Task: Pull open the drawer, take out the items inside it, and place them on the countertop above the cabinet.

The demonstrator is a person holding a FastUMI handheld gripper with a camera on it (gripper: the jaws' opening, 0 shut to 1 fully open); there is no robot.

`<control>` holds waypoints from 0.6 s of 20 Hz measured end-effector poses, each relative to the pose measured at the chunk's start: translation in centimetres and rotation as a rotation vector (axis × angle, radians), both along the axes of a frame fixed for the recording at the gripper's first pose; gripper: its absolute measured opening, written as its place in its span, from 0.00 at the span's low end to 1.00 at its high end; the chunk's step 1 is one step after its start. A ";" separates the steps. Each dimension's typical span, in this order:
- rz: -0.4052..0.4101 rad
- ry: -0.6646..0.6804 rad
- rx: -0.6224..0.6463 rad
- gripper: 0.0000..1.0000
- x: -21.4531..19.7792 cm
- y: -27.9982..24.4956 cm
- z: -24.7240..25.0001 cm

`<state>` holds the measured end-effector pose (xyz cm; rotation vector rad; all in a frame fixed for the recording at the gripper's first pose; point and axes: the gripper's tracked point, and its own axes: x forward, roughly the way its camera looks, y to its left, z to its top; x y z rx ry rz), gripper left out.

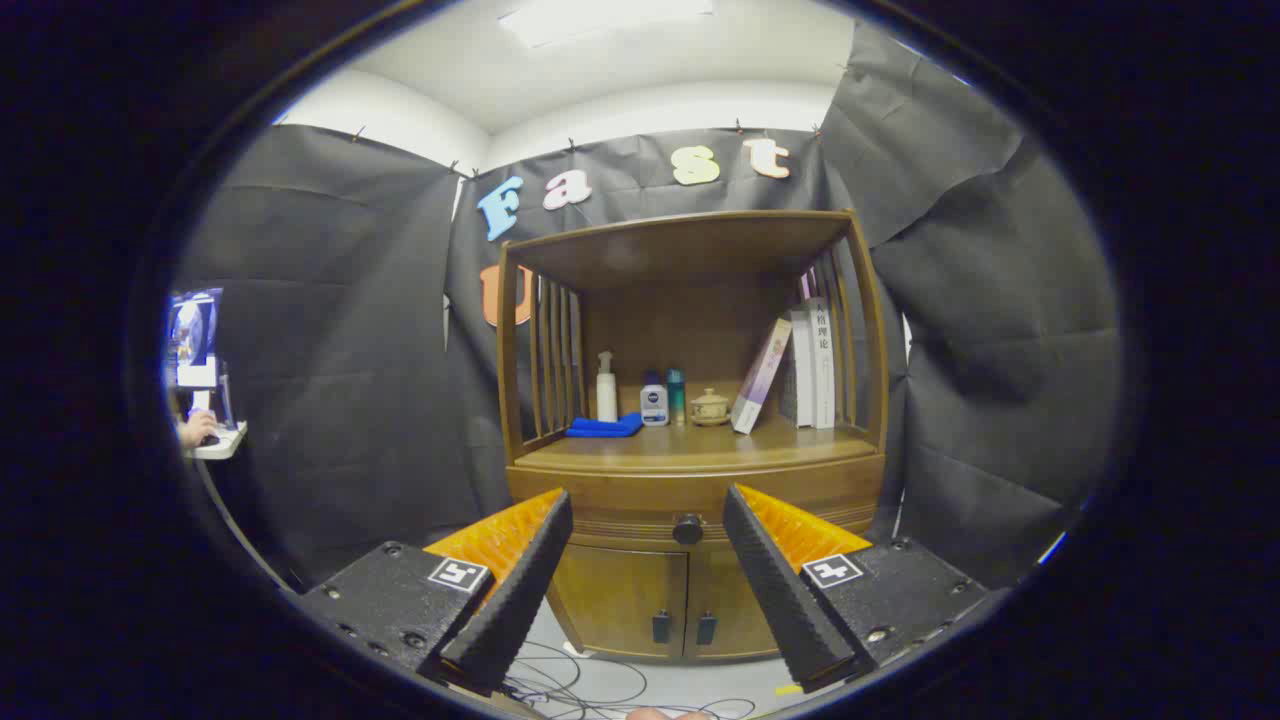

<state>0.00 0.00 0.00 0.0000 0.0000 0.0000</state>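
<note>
Gripper (648,510) fingers spread wide apart, holding nothing, aimed at the wooden cabinet (690,470) from a short way off. Drawer (640,500) shut, its front flush under the countertop (690,448); round dark knob (687,529) sits between the fingertips, beyond them, no contact. Drawer contents hidden. On the countertop, left to right: folded blue cloth (604,427), white pump bottle (606,388), small white and blue bottle (654,400), teal bottle (677,396), lidded ceramic pot (710,407), leaning book (761,376), upright books (812,365). Two lower doors (660,600) closed. Cables on floor (590,690) near the cabinet base. Far left: a hand (198,429) at a small desk
</note>
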 end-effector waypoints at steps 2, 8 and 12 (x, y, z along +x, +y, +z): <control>0.006 0.002 -0.002 0.99 -0.1 0.1 0.0; 0.005 -0.005 0.009 0.99 -0.3 -0.5 0.6; -0.003 -0.015 0.010 0.99 -0.3 -0.7 0.9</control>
